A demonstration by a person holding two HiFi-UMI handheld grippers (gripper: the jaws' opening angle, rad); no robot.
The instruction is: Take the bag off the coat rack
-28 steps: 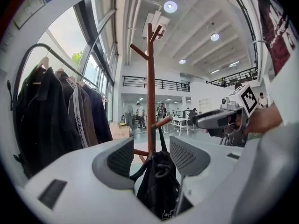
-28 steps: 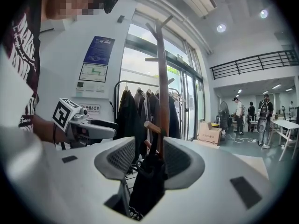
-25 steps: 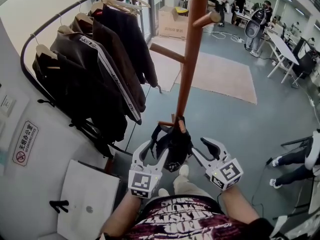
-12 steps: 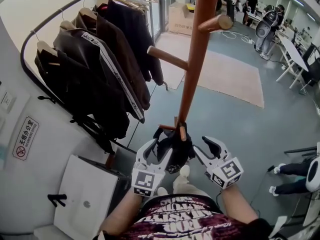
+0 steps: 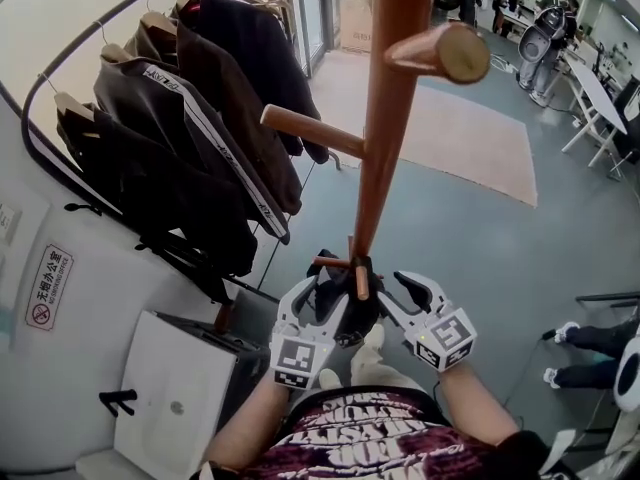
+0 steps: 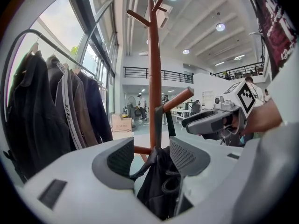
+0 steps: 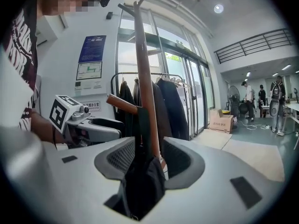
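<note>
A black bag (image 5: 345,293) hangs by its strap from a low peg (image 5: 361,277) of the brown wooden coat rack (image 5: 385,118). My left gripper (image 5: 318,303) is open on the bag's left side and my right gripper (image 5: 392,293) is open on its right. In the left gripper view the bag (image 6: 156,185) sits between the spread jaws of the left gripper (image 6: 152,157), its strap running up to a peg (image 6: 180,99). The right gripper view shows the bag (image 7: 142,181) likewise between the spread jaws of the right gripper (image 7: 149,157), in front of the pole (image 7: 145,87).
A curved clothes rail with several dark jackets (image 5: 180,138) stands at the left. A white cabinet (image 5: 170,388) is at the lower left. A beige rug (image 5: 480,138) lies beyond the rack. Upper pegs (image 5: 440,53) jut out overhead. A seated person's legs (image 5: 600,338) show at the right.
Both grippers have closed in on the hanging bag, which now lies between each pair of jaws. The head has moved nearer the rack, whose upper pegs loom larger.
</note>
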